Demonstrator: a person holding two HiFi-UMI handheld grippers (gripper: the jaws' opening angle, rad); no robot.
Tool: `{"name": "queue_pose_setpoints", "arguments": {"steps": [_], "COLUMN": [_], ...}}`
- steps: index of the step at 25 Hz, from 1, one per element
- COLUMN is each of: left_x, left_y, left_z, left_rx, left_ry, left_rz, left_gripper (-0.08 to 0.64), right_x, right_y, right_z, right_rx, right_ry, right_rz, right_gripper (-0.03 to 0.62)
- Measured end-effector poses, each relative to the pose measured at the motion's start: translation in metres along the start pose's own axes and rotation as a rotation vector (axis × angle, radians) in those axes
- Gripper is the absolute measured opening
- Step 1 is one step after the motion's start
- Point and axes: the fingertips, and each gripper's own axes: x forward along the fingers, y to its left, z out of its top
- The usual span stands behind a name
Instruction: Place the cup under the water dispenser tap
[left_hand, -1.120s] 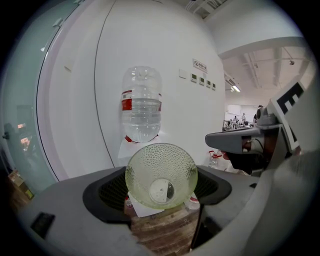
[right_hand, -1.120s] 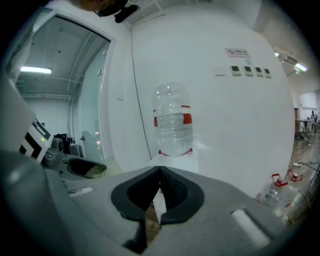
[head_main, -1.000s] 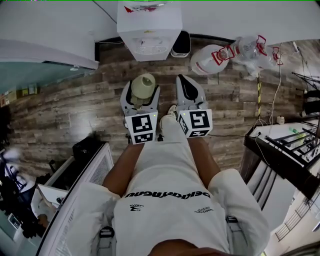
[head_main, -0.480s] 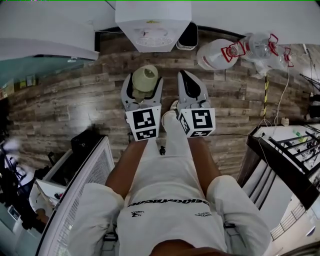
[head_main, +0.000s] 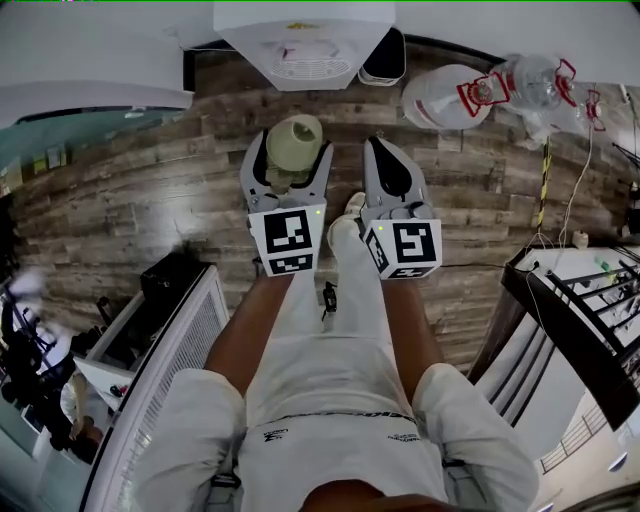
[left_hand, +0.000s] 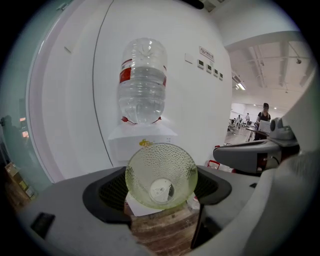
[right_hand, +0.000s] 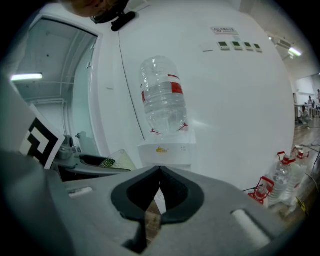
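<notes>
Since a second ago the water dispenser (head_main: 305, 45) has slid up the head view and its top is now cut by the frame edge. Both grippers have gone up with it, and the person's shirt has dropped lower in the picture. The cup (head_main: 293, 140) has stayed in the left gripper (head_main: 290, 160). The left jaws are parted to the cup's width and press on its two sides. In the left gripper view the cup (left_hand: 161, 176) is pale green dimpled glass. Its open mouth is turned to the camera and its round base points toward the dispenser (left_hand: 142, 145), covering the lower front of the dispenser, so the tap cannot be made out. The cup is in the air in front of the dispenser, with a strip of wooden floor (head_main: 150, 200) showing between them. The right gripper (head_main: 385, 160) is just beside the left one and apart from it. Its jaws (right_hand: 159, 185) are pressed together at the tips with nothing between them. A black bin (head_main: 385, 60) stands against the dispenser's right side. Two spare water bottles (head_main: 445, 95) lie on the floor farther right. Cables and a dark rack (head_main: 580, 310) are at the right edge.
</notes>
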Motion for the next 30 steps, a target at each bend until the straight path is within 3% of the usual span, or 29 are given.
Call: {"name": "queue_pose_setpoints", "arguments": {"steps": [15,30], "left_x": [0.091,0.176], "left_y": [0.014,0.054], "left_z": [-0.054,-0.121], "left_rx": [0.032,0.063], "left_ry": [0.013,0.047], "left_rz": [0.011,0.039], "left_gripper": [0.376,0.376], "right_x": [0.041,0.069], "right_y": [-0.036,-0.059], "right_z": [-0.067,-0.115], "right_rx": [-0.002,-0.008], "right_ry": [0.034,0.071], "right_rz": [0.009,-0.006], "right_gripper": [-0.002,-0.002]}}
